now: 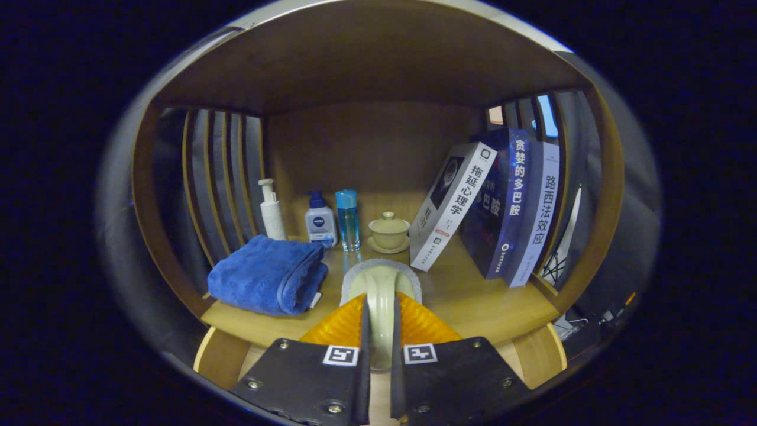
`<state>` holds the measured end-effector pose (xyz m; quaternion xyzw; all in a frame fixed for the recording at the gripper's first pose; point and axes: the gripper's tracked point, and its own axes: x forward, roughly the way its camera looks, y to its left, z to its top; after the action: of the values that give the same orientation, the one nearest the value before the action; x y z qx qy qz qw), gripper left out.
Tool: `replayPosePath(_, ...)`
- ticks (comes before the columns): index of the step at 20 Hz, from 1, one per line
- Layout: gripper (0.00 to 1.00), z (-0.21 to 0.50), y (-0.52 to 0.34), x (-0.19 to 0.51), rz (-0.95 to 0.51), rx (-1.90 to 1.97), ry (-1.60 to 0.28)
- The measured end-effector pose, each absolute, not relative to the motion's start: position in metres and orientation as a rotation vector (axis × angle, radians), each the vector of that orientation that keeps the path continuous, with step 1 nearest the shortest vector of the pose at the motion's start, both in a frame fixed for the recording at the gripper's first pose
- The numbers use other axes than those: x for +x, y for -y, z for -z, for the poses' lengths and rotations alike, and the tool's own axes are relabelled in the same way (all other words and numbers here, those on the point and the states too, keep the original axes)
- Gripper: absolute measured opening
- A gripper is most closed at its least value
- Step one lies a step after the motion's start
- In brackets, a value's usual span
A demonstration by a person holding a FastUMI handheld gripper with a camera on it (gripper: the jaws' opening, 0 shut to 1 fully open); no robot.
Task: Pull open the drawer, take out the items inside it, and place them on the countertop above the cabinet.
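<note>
Wooden table [473, 296] is loaded with a towel [269, 275], bottles and books [508, 207]. A brush [381, 296] is pinched by the tool [378, 355] just above it

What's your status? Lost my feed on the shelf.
Gripper shut on pale brush handle. Brush over the countertop, just ahead of the fingers. Blue towel left, books right; lidded cup beyond.

Gripper-mounted fisheye — close, level, facing into the wooden shelf [485, 307].
</note>
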<state>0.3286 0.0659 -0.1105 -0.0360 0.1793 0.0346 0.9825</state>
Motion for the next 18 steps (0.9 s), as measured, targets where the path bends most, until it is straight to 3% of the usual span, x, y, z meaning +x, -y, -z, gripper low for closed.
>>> replayPosePath(18,0.18,0.149,-0.066,0.407,-0.004,0.024,-0.361)
